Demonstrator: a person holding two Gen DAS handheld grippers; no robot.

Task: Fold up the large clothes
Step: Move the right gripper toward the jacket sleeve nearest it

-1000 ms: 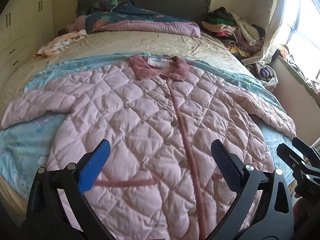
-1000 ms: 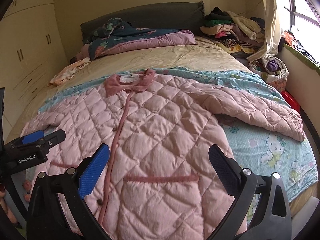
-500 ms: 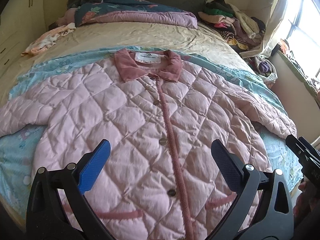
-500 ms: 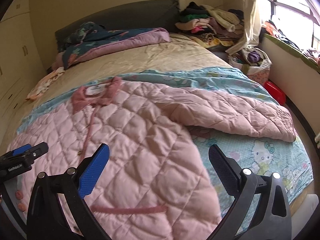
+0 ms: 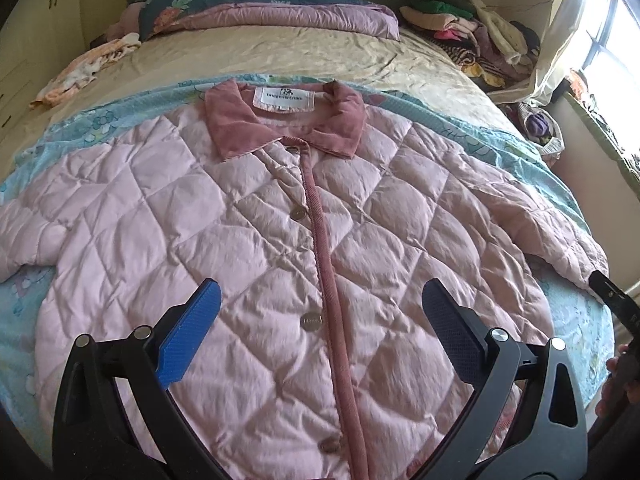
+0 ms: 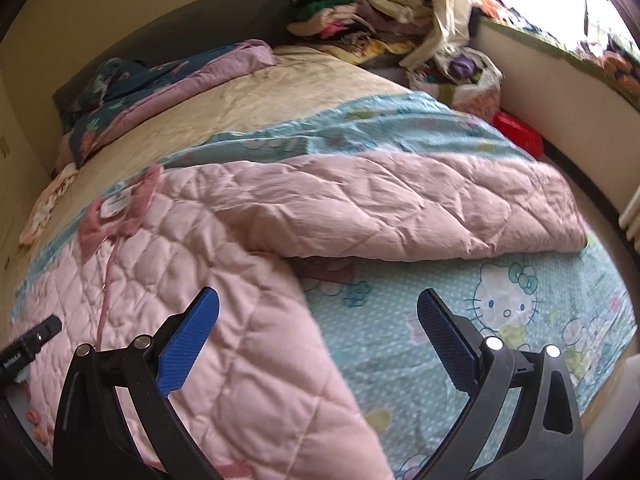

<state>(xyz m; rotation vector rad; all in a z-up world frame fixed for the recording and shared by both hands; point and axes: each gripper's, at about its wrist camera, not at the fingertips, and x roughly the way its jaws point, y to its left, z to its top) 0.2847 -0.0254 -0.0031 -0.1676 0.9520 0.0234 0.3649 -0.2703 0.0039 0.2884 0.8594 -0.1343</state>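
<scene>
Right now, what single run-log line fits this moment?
stage: before first fold | jacket: flat on bed, buttoned, sleeves spread | left gripper: open, above jacket front | right gripper: open, near right sleeve

jacket (image 5: 248,248) flat on blanket (image 6: 420,320) on bed (image 5: 280,56) | folded quilt (image 5: 280,16) behind at headboard | clothes pile (image 5: 472,36) behind right | sleeve (image 6: 420,208) stretched right

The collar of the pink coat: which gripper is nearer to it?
Left. The left gripper hovers open over the coat's chest, facing the collar. The right gripper hovers open at the coat's side edge, the collar far off.
</scene>
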